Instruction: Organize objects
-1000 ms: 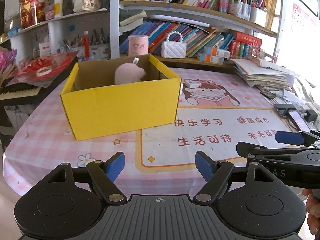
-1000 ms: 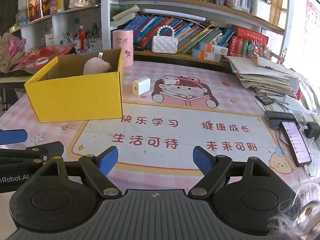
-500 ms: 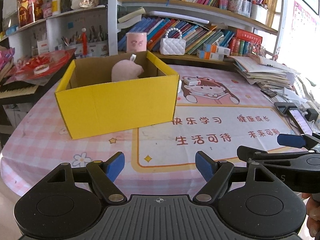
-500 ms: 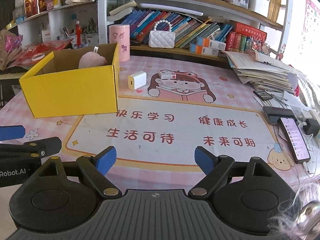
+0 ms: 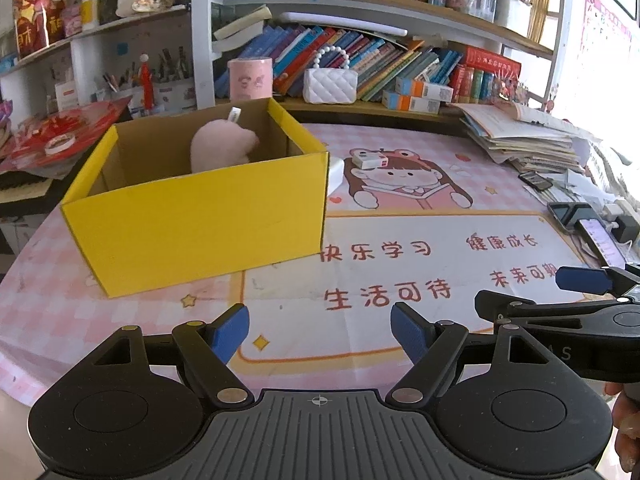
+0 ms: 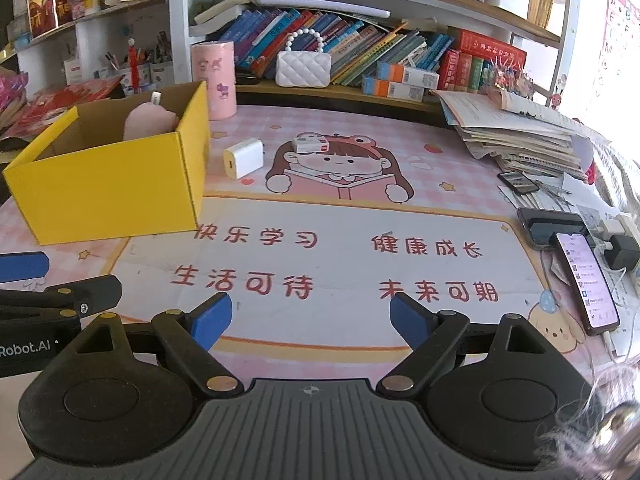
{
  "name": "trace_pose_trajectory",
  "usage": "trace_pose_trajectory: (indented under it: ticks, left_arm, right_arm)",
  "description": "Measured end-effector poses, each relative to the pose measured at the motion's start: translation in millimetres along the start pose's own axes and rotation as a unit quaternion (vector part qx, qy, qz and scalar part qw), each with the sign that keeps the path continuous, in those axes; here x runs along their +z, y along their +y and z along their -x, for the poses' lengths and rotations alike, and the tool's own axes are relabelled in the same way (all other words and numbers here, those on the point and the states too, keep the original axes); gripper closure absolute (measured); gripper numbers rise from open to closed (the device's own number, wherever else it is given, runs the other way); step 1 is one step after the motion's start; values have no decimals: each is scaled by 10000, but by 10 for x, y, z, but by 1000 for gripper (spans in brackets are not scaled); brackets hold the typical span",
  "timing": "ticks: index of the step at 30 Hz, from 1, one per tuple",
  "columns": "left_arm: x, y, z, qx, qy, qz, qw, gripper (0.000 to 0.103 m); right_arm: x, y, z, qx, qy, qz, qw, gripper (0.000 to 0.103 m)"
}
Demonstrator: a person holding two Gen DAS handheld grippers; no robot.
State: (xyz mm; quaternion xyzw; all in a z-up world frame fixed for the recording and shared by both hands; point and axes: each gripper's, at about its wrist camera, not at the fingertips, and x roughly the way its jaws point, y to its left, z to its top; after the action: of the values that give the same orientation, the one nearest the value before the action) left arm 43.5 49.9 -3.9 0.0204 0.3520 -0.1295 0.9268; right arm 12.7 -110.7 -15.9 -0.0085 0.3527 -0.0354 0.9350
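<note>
A yellow cardboard box (image 5: pixel 200 224) stands open on the pink table mat, with a pink plush toy (image 5: pixel 220 146) inside; both show in the right wrist view too, the box (image 6: pixel 108 192) and the toy (image 6: pixel 148 122). A white charger cube (image 6: pixel 244 158) lies just right of the box, and a small red-and-white box (image 6: pixel 310 144) lies beyond it. My left gripper (image 5: pixel 320 336) is open and empty above the mat's near edge. My right gripper (image 6: pixel 310 322) is open and empty, to the right of the left one.
A pink cylinder (image 6: pixel 212 80) and a white quilted purse (image 6: pixel 304 68) stand at the back by the bookshelf. A paper stack (image 6: pixel 520 136), phones (image 6: pixel 584 280) and chargers crowd the right edge. A shelf with red items (image 5: pixel 52 140) is at the left.
Both grippers have drifted slightly; the box and mat sit a little lower and nearer in the views. Both grippers stay open and empty.
</note>
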Motion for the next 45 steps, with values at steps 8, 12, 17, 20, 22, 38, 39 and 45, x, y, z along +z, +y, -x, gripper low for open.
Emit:
trace_pose_trajectory:
  ticks: [8, 12, 17, 20, 22, 38, 39, 45]
  left_arm:
    - [111, -139, -190, 17, 95, 0, 10000, 23]
    - [173, -206, -284, 36, 106, 19, 9999, 23]
    - [275, -300, -423, 77, 116, 45, 9999, 23]
    - [340, -370, -524, 95, 131, 55, 9999, 23]
    - [373, -418, -586, 105, 146, 68, 9998, 23]
    - [594, -785, -993, 330, 275, 170, 9989, 23]
    - [605, -805, -1009, 342, 277, 167, 9989, 23]
    - [671, -921, -1119, 407, 315, 144, 9986, 23]
  right_arm:
    - [105, -180, -184, 31, 97, 11, 9999, 17]
    - [176, -278, -280, 49, 131, 30, 9999, 17]
    - [290, -393, -414, 101, 148, 88, 9998, 17]
    - [364, -470, -503, 124, 155, 99, 9998, 17]
    - [413, -523, -570, 144, 169, 118, 9997, 17]
    - [680, -956, -1051, 411, 267, 214, 9986, 17]
    - [698, -981, -1072, 430, 260, 201, 9985, 17]
    - [763, -1126, -1190, 498, 234, 124, 9984, 17]
